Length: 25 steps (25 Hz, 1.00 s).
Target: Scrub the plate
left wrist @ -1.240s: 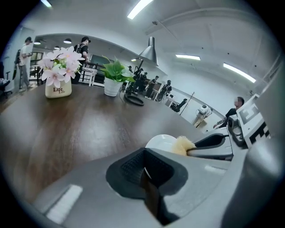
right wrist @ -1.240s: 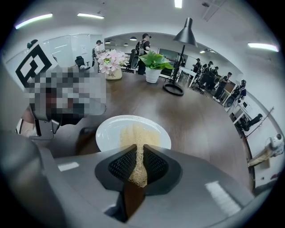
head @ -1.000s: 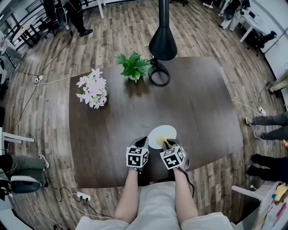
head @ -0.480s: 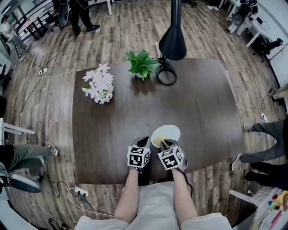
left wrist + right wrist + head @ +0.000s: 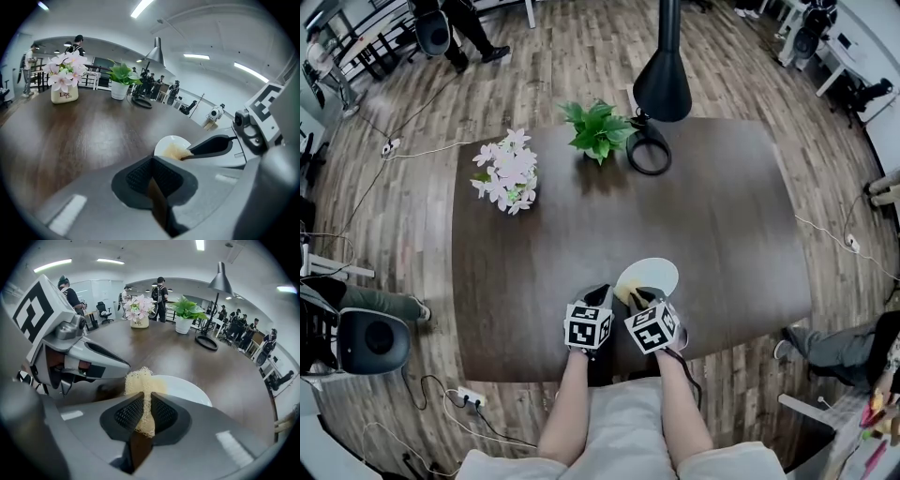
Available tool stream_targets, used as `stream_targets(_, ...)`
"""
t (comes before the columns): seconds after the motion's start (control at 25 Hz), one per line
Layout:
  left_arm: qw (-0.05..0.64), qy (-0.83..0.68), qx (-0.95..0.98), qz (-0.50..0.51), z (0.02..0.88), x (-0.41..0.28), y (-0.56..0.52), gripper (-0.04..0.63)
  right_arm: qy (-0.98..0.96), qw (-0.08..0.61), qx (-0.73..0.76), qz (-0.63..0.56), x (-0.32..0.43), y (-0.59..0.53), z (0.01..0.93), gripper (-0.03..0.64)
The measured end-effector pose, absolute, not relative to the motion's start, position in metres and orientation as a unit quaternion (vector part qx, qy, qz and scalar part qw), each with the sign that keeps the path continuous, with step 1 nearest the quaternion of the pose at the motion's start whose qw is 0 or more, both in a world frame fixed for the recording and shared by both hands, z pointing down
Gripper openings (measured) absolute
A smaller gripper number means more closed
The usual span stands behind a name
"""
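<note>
- Head view: the white plate [image 5: 652, 275] lies on the dark tabletop [image 5: 722, 216] by its near edge, right of the middle. The right gripper [image 5: 637, 296] reaches over the plate's near rim. The left gripper [image 5: 598, 296] sits just left of the plate.
- Right gripper view alone shows its jaws clamped on a yellow mesh sponge [image 5: 139, 383], which juts over the plate's edge. Left gripper view shows that gripper's jaws closed together, holding nothing.
- A flower pot [image 5: 508, 176] stands toward the far-left corner. A green plant [image 5: 598, 127] and a black lamp [image 5: 662, 80] stand at the far edge. A plank floor [image 5: 384, 206] surrounds the tabletop, and the gripper views show an office with people standing behind.
</note>
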<state>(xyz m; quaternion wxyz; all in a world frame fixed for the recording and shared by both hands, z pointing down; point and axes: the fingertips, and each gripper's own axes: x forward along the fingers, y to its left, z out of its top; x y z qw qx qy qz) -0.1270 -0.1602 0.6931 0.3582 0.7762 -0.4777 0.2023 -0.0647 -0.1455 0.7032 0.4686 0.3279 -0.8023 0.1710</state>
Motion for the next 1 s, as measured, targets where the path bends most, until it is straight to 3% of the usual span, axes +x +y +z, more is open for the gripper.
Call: stream_targets(1.0, 0.333, -0.486, 0.781, 0.208, 0.683, -0.137, -0.179, 0.002, -0.815, 0.450, 0.324, 0.170, -0.082, -0.167, 0.703, 0.067)
